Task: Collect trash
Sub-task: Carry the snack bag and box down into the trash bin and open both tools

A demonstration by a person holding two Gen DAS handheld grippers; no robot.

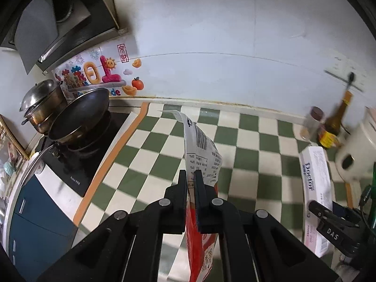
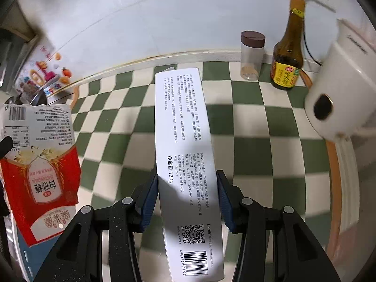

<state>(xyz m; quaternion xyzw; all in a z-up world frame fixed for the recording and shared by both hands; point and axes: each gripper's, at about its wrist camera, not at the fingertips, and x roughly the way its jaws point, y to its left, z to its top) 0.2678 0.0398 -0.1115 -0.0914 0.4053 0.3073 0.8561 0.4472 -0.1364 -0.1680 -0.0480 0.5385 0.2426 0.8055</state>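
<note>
Two grippers each held a piece of trash above the green-and-white checked counter [image 2: 253, 127]. The left gripper [image 1: 190, 176] had its jaws pinched nearly together on a red-and-white empty bag [image 1: 202, 150], which stood up edge-on between them, its barcode uppermost. The right gripper [image 2: 186, 183] was clamped half open across a long white carton [image 2: 185, 155], printed "120g" with a QR code and barcode; "Doctor" was readable on its side in the left view. Beyond stood a brown-lidded jar [image 2: 252, 56], a yellow-labelled dark bottle [image 2: 287, 56] and a white appliance [image 2: 340, 87].
</note>
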